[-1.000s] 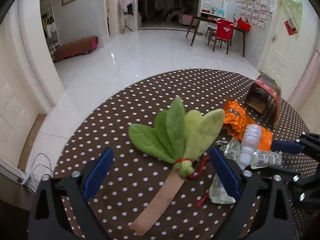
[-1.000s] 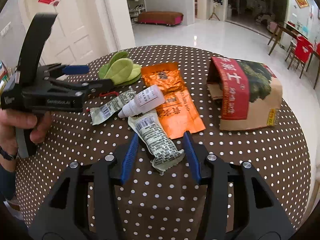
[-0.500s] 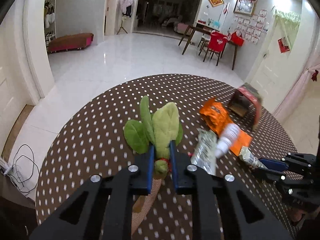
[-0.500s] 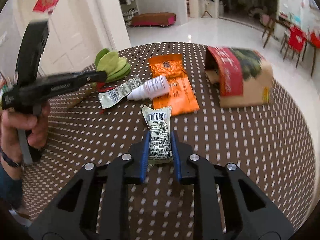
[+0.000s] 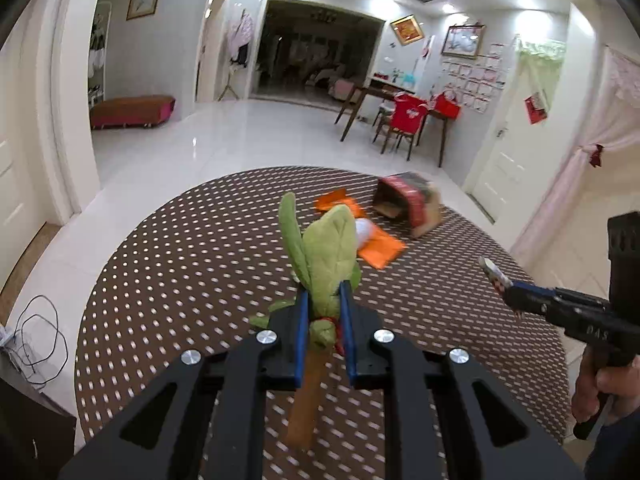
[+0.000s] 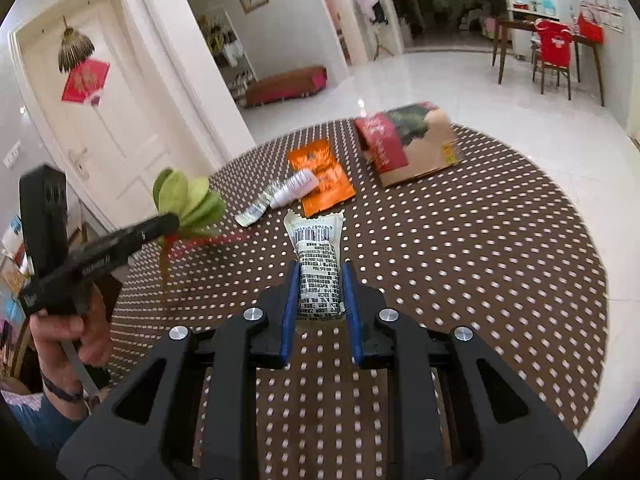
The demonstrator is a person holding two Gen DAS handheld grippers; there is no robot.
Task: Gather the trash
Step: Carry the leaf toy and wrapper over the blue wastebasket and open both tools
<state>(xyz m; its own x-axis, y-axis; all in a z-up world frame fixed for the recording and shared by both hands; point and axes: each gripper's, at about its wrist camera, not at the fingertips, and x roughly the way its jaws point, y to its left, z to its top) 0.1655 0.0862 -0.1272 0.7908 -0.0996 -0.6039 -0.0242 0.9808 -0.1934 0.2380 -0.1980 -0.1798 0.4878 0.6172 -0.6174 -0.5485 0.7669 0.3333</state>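
Observation:
My left gripper [image 5: 324,300] is shut on a green plush leaf toy [image 5: 326,256], lifted above the dotted brown table [image 5: 192,264]; its tan stem hangs down between the fingers. The toy [image 6: 188,202] shows at the left of the right wrist view too. My right gripper [image 6: 320,276] is shut on a white snack wrapper with a barcode [image 6: 318,256], also raised off the table. The same wrapper's tip [image 5: 494,274] pokes out at the right of the left wrist view.
On the table lie an orange foil packet [image 6: 322,178], a small white bottle [image 6: 294,188], a crumpled silver wrapper [image 6: 256,208] and a brown paper bag with a red label [image 6: 408,142] on its side. White tiled floor surrounds the round table.
Both grippers closed, the left on the leaf toy, the right on the white wrapper. Both then rose and pulled back from the table with their loads.

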